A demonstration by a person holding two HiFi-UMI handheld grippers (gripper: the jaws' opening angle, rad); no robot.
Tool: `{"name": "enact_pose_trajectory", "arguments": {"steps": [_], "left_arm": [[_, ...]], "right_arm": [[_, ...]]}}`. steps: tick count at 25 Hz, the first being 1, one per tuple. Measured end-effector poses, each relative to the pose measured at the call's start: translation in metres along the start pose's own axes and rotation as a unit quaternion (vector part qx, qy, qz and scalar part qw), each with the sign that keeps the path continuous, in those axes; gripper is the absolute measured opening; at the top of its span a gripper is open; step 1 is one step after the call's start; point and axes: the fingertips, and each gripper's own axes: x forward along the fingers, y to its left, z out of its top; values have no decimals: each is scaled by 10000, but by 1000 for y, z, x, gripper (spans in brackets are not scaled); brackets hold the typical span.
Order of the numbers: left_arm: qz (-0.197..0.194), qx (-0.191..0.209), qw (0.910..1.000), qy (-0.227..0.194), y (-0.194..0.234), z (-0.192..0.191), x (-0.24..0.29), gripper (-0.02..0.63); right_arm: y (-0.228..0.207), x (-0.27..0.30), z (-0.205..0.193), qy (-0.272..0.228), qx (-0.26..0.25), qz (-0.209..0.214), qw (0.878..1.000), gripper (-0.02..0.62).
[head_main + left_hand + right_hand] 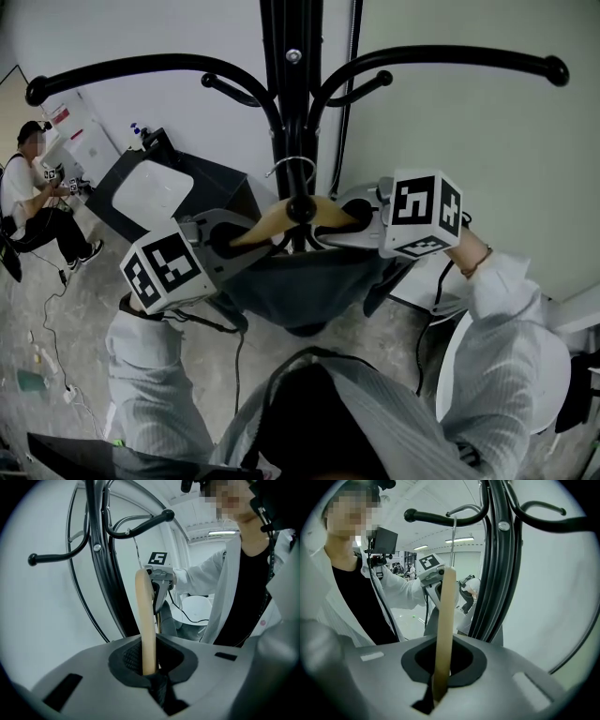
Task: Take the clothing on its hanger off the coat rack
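- Left gripper point(149, 670) — jaws pressed narrow onto one end of the wooden hanger point(267, 223).
- Right gripper point(438, 686) — jaws shut onto the hanger's other end.
- Dark clothing point(300, 286) drapes under the hanger.
- The hanger's wire hook point(292, 165) sits over an arm of the black coat rack point(291, 103), close beside the pole.

Background only: person point(33, 197) seated far left, white top, dark trousers. Dark box with a white panel point(155, 192) by the wall, small bottle point(138, 134) just behind it. Cables point(52, 314) trail across the grey floor point(94, 300). White round seat point(198, 607) at right.
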Motion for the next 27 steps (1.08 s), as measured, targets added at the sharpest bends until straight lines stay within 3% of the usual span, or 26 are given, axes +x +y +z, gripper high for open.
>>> {"name": "enact_pose_trajectory", "arguments": {"steps": [5,10,15,22,27], "left_arm": [[99,203,9993,287,-2,1,-1,31],[108,173,9998,-40,-8,33,-25,31],[119,430,9988,-197,-21,72,-42,31],[-275,466,9975,-462,-27,93,-19,31],[-637,621,9947,-521,-58,116,-3,31]], "right_arm": [[2,-5,8,-23,-157,-147,9998,2],[13,-27,36,-152,-306,-354,9988,2],[32,-57,60,-208,-471,-523,9973,2],[36,-77,42,-289,-304,-796,9959,2],[67,-104,29,-240,-34,-1086,9938,2]]}}
